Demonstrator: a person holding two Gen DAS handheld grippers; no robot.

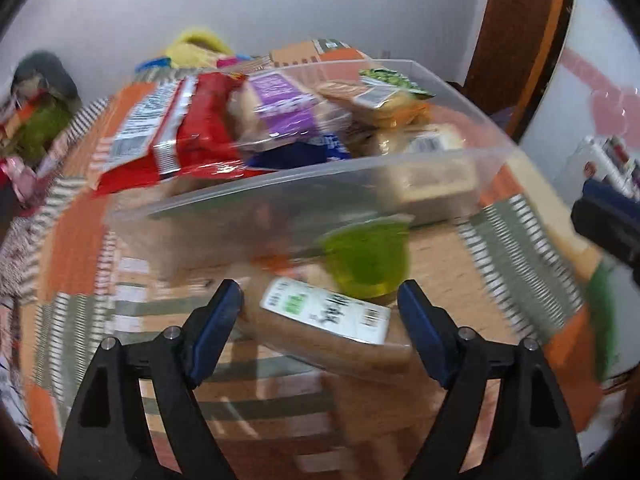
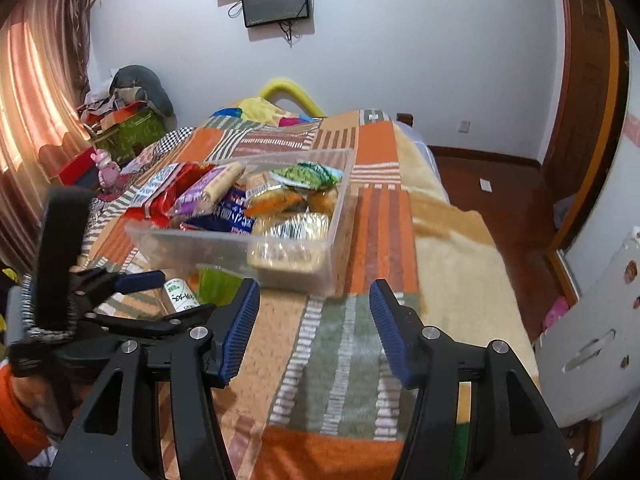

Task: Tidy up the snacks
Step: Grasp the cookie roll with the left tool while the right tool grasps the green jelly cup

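On the striped blanket [image 2: 372,208] covering the bed, a clear plastic bin [image 2: 280,248] is seen already heaped with packets: a red bag [image 1: 200,136], a purple-labelled packet [image 1: 284,108], a green-topped packet [image 1: 390,80] and several wrapped cakes. Two snacks are left outside it, just in front of its near wall: a brown packet with a white label [image 1: 332,332] and, beside it and close to the bin, a green jelly cup [image 1: 366,256]. The left gripper [image 1: 320,312] is held spread wide, its blue pads on either side of the brown packet, and nothing is pinched; whether the pads touch the packet cannot be told, since the left wrist view is blurred by motion. The right gripper [image 2: 314,320] is likewise spread and empty, poised over bare blanket to the right of the loose snacks, with the left gripper [image 2: 168,300] visible beside it. The step in hand is judged to be the collecting of the last loose items, the task being nearly complete. For the next move, the left fingers would need to be closed on the brown packet across its narrow sides, gently, since the wrapper looks soft, and the packet lifted over the bin's near rim. The jelly cup would remain to be taken afterwards.
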